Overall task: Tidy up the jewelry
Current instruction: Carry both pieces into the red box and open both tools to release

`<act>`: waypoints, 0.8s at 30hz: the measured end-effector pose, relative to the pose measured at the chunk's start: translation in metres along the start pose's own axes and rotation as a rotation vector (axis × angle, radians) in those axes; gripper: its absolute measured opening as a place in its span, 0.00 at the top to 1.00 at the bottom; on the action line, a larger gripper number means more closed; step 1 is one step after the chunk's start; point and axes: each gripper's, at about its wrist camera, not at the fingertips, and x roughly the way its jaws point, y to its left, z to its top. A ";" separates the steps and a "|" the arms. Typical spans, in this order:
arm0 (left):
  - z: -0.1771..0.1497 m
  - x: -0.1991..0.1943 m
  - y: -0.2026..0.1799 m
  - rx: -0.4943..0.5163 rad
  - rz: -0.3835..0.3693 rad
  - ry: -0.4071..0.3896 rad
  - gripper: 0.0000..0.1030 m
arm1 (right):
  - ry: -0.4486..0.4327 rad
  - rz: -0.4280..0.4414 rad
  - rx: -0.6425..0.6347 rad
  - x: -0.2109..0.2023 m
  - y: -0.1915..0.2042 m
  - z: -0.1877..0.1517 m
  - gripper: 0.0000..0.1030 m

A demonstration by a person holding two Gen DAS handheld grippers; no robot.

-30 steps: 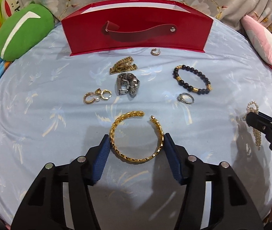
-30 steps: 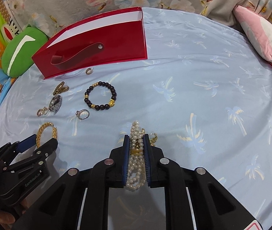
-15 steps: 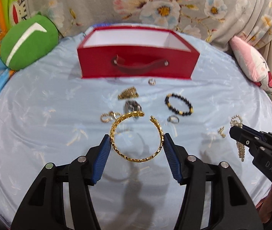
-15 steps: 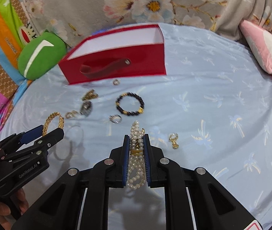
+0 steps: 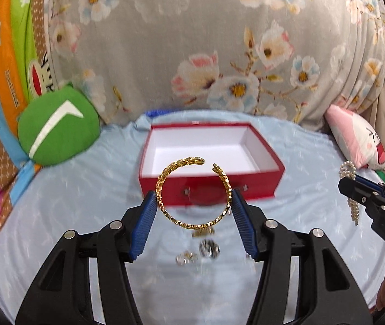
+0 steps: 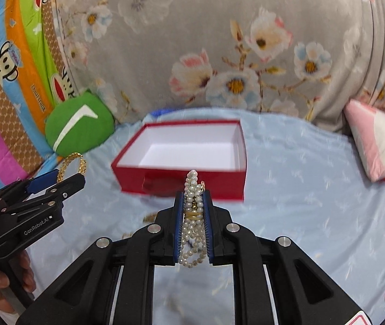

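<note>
My left gripper [image 5: 193, 203] is shut on a gold open bangle [image 5: 189, 223], its blue pads pressing the ring's two sides, held in the air in front of the red box [image 5: 208, 189]. The box stands open with a white, bare inside [image 5: 200, 154]. My right gripper [image 6: 193, 199] is shut on a multi-strand pearl bracelet [image 6: 192, 216], which hangs down between its pads. In the left wrist view the right gripper [image 5: 351, 182] shows at the right edge with the pearls [image 5: 348, 169]. The right wrist view shows the left gripper [image 6: 57, 180] and bangle [image 6: 70, 162] at left.
Small pieces stay on the light blue sheet [image 5: 70, 203] below the bangle: a gold chain [image 5: 202, 232], a silver piece [image 5: 209, 247], gold earrings [image 5: 185, 257]. A green cushion [image 5: 57, 127] lies left of the box, a pink plush [image 5: 355, 138] right, a floral pillow [image 5: 206, 40] behind.
Both grippers have risen from the sheet with their jewelry and tilted up, so the open top of the red box and the floral pillow now show. The loose pieces dropped low in view.
</note>
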 end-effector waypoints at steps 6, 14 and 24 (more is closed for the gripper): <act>0.051 0.044 0.012 -0.008 0.043 -0.039 0.47 | -0.036 -0.010 0.008 0.045 -0.006 0.050 0.88; 0.075 0.122 0.029 -0.033 0.095 0.000 0.47 | 0.014 0.019 0.048 0.134 -0.010 0.081 0.88; 0.070 0.213 0.032 -0.032 0.122 0.070 0.46 | 0.122 -0.002 0.061 0.228 -0.017 0.074 0.85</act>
